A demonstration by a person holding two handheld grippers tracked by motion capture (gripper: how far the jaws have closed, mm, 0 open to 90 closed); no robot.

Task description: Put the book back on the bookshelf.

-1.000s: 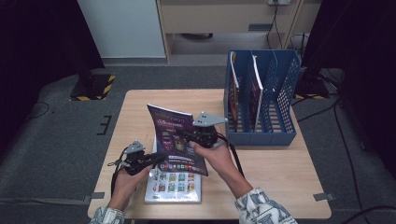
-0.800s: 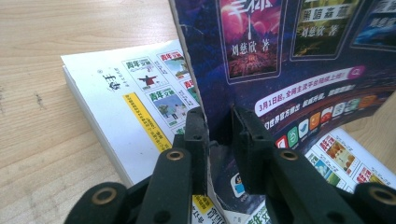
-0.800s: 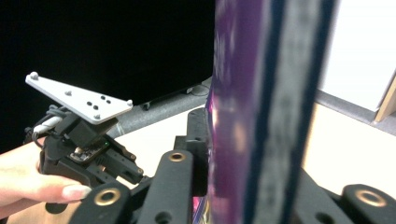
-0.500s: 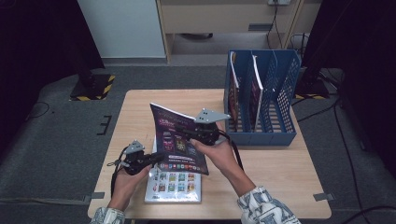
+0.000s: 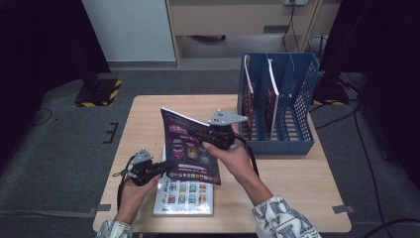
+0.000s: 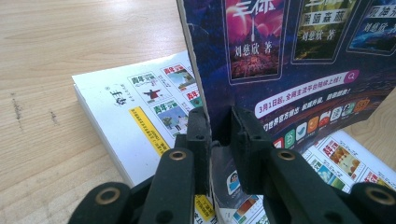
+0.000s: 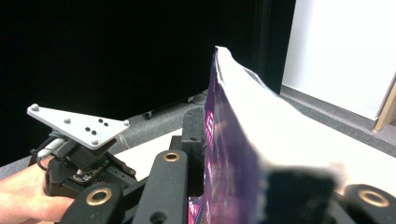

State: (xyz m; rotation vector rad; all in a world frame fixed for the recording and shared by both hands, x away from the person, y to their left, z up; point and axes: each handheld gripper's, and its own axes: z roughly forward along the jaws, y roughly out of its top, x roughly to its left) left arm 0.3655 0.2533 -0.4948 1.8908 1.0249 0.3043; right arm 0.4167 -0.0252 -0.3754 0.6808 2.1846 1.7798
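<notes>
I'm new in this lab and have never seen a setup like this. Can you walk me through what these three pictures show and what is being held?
A person sits at a wooden table with a hand-held two-jaw tool in each hand. The high view looks down from above. The other two views come from cameras riding on each tool, looking along its black jaws.

The left gripper is shut on the lower edge of a dark purple magazine. The right gripper is shut on its other edge, so both hold it raised and tilted.

Beneath it a white magazine lies flat. At the table's far right stands a blue file rack with magazines already upright in two slots.
</notes>
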